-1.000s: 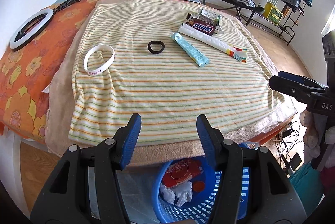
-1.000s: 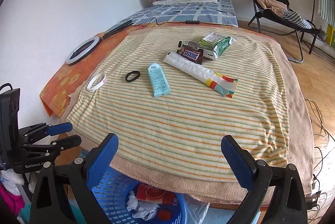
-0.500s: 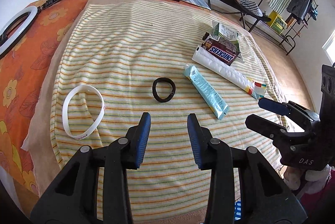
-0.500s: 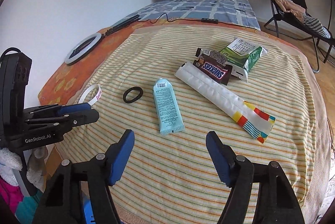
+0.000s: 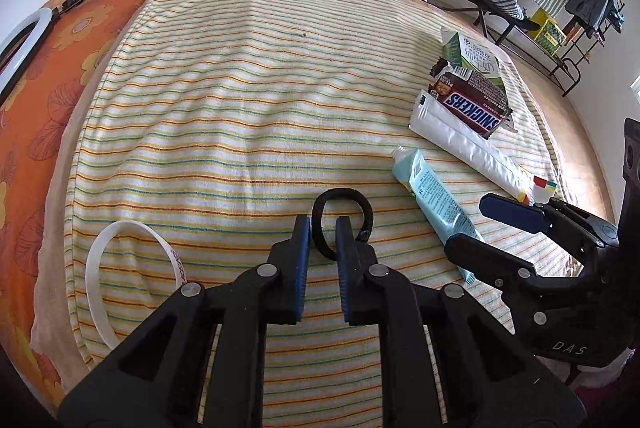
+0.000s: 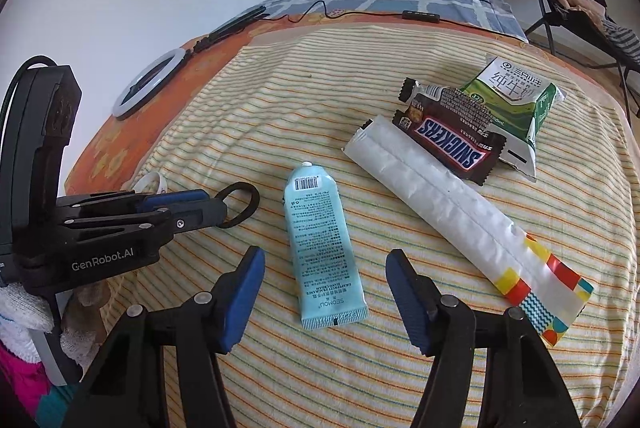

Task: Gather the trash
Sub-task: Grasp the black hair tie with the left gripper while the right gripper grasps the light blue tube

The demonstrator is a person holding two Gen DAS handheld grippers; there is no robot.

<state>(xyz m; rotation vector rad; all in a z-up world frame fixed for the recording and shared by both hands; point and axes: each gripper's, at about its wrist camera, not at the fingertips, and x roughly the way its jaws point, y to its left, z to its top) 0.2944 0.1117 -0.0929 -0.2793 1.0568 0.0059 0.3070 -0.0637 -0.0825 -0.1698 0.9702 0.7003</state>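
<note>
Left wrist view: left gripper [image 5: 322,224] closing its jaws on the near side of a black hair tie [image 5: 343,218], band between the pads, on the striped blanket [image 5: 248,100].
Right wrist view: right gripper [image 6: 325,270] jaws apart and closing, either side of the light blue tube [image 6: 322,246], not touching it.
Trash nearby: Snickers wrapper [image 6: 448,138], white wrapper [image 6: 460,216], green milk carton [image 6: 516,104].
Blanket's left: white wristband [image 5: 120,268].
</note>
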